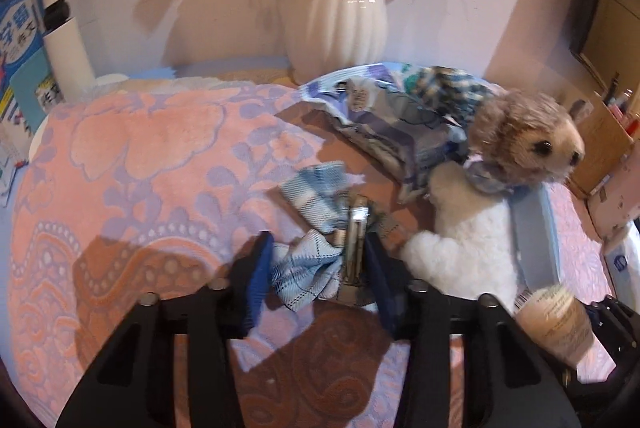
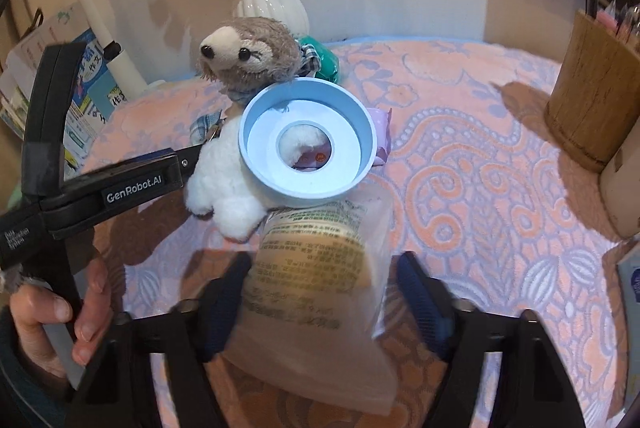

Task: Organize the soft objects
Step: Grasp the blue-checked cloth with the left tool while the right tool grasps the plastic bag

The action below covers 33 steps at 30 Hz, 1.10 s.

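Plaid blue cloth bow [image 1: 308, 268] on the desk looks light and floppy, pinched with its metal clip by the left tool [image 1: 316, 268]; the right tool [image 2: 324, 292] straddles a crinkly translucent pouch [image 2: 320, 268], grip unclear.

Both wrist views close, angled down; shared — plush toy [image 1: 472, 228].

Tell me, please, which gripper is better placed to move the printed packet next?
Right: the packet sits between the right gripper's fingers, while the left gripper is busy around a plaid bow clip beside the plush toy.
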### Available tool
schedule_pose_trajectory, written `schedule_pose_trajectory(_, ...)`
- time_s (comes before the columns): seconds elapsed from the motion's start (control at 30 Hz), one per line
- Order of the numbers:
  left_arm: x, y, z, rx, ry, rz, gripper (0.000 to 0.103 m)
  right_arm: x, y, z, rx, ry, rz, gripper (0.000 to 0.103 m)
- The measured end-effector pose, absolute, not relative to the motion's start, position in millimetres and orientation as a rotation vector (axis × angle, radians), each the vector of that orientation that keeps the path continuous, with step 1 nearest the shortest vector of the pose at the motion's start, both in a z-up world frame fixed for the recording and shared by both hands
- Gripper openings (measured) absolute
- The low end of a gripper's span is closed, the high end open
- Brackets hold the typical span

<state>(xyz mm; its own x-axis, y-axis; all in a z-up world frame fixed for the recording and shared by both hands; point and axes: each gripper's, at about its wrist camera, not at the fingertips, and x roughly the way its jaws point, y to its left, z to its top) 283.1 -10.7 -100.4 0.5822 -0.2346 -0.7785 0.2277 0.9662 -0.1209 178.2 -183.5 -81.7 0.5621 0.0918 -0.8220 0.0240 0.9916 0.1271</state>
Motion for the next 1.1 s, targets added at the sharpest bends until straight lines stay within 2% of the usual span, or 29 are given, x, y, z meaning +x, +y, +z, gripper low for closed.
schedule_pose_trajectory(0.07,279.4,-12.0,-99.3,-0.004,0.908,-0.280,0.028,174.6,-182.8,-77.9,0.107,0.966,0.052,0.045)
schedule_pose_trajectory(0.23,269.8,-13.8,-95.1,0.003,0.907,-0.281,0.020,156.4,-199.2,-71.3,0.160,0.967,0.074,0.044)
schedule_pose_trajectory(0.6,192.0,-20.9,-67.5,-0.082,0.853,-0.395,0.018,122.4,-257.8,-54.8,0.423,0.969,0.114,0.044)
schedule_pose_trajectory(0.97,154.4,-46.5,-40.1,-0.140,0.802,-0.506,0.015,83.7,-290.4,-10.4,0.439,0.842,0.107,0.044)
schedule_pose_trajectory(1.1,153.7,-55.6,-52.0,-0.083,0.845,-0.478,0.015,71.4,-307.5,-8.4,0.464,0.832,0.098,0.044)
